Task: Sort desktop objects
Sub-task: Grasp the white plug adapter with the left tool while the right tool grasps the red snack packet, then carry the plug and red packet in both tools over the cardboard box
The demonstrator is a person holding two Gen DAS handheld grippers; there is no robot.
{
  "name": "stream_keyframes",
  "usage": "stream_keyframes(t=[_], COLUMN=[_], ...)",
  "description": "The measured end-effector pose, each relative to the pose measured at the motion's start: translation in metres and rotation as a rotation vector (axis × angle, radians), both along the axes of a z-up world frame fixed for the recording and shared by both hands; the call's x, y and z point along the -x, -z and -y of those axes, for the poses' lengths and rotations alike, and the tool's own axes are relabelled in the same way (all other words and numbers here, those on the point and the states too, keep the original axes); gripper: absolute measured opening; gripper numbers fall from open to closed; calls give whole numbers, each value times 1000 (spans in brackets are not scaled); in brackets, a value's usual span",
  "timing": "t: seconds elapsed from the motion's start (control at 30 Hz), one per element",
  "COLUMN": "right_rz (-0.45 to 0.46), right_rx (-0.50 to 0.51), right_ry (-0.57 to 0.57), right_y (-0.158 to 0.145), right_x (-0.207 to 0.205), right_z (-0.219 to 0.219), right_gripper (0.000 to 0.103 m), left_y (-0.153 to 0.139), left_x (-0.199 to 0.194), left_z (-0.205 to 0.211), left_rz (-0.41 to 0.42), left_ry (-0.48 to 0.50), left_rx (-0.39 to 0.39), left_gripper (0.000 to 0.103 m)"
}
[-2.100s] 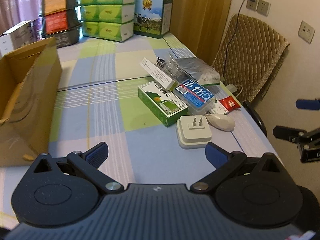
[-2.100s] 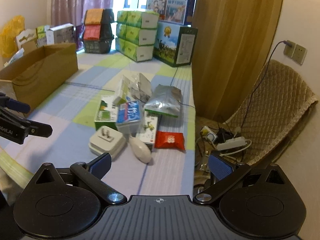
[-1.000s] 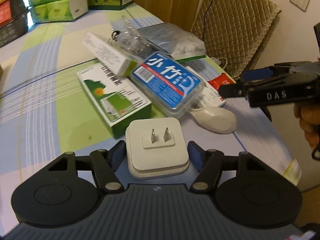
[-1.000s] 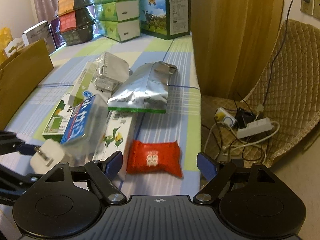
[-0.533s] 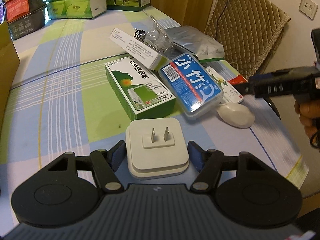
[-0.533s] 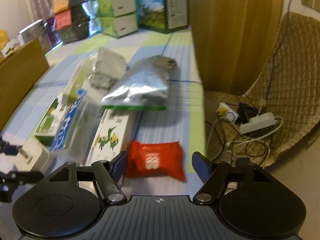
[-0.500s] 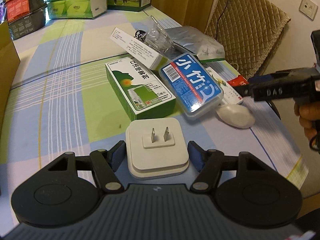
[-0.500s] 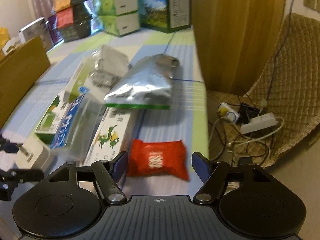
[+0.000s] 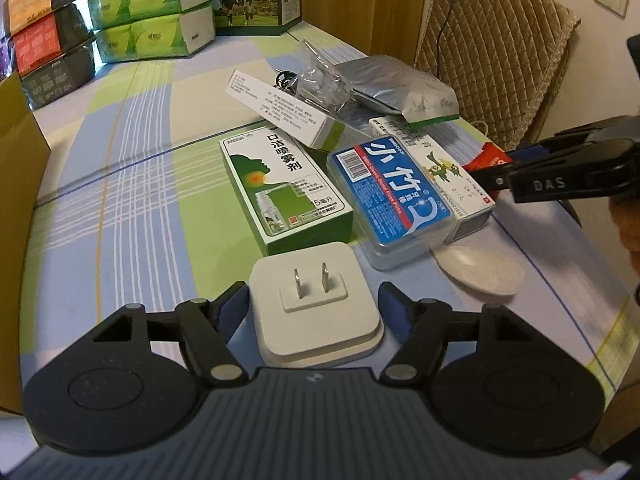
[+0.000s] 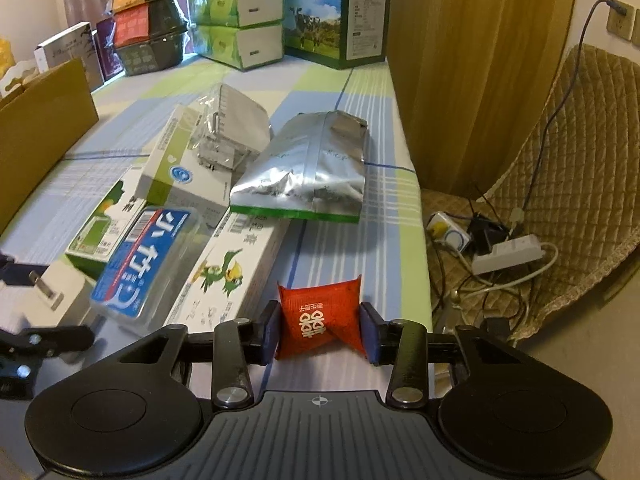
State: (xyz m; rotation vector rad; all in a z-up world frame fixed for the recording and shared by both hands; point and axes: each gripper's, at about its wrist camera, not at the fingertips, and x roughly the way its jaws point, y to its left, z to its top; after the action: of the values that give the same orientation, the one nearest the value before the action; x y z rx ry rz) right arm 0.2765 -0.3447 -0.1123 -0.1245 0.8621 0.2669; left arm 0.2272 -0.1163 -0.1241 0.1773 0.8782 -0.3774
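A white plug adapter (image 9: 316,300), prongs up, sits between the blue pads of my left gripper (image 9: 315,307), which is shut on it just above the checked tablecloth. In the right wrist view my right gripper (image 10: 320,333) is shut on a red packet (image 10: 318,318) near the table's right edge, and the packet is crumpled between the pads. Beyond lie a green spray box (image 9: 284,188), a blue floss case (image 9: 392,196), a white box with a green dragon (image 10: 228,276), a silver foil bag (image 10: 308,172) and a white mouse (image 9: 480,270).
An open cardboard box (image 10: 40,120) stands at the left. Stacked tissue packs (image 10: 236,12) and a milk carton box (image 10: 336,12) line the far edge. A quilted chair (image 10: 580,160) with a power strip (image 10: 508,254) is to the right, off the table.
My right gripper has closed on the red packet, squeezing it into a crumpled shape. My left gripper still holds the adapter and has shifted little over the table.
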Motion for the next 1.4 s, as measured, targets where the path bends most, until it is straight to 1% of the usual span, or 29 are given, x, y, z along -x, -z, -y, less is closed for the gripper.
stream_keyframes(t=[0.1,0.17,0.23,0.43,0.57,0.73,0.93,1.13,1.4], right_rz=[-2,-1,9,30,51,87,143,178,202], right_rx=[-4,-19,-26,-54,-73,-84,-126,-185,-232], right_ry=[14,18,22,18,-2,-33,-66,-130,-221], right_y=[-2,-8,-15,-43,-65,-96,-136,-161,-176], right_x=[6,11,16,30,42,61,100,138,168], right_z=[2,1,0,-13,-30,-60,-103,-145,-202], right_gripper=[37,37,37,37,37,37,37,37,37], left_y=[4,3,2,-11,-29,-62,-103,-129,-163], left_x=[-1,0,3,15,24,39,71,111,146], left_z=[-1,-4,-7,-26,-39,-62,-94,-132,-186], left_rz=[-9,-13,-11,1,23,62,96,126,189], left_ry=[3,-1,-2,-18,-33,-56,-96,-164,-264], left_rx=[-3,0,-3,2,1,8,28,38,31], left_gripper=[67,64,62,61,61,61,61,61,61])
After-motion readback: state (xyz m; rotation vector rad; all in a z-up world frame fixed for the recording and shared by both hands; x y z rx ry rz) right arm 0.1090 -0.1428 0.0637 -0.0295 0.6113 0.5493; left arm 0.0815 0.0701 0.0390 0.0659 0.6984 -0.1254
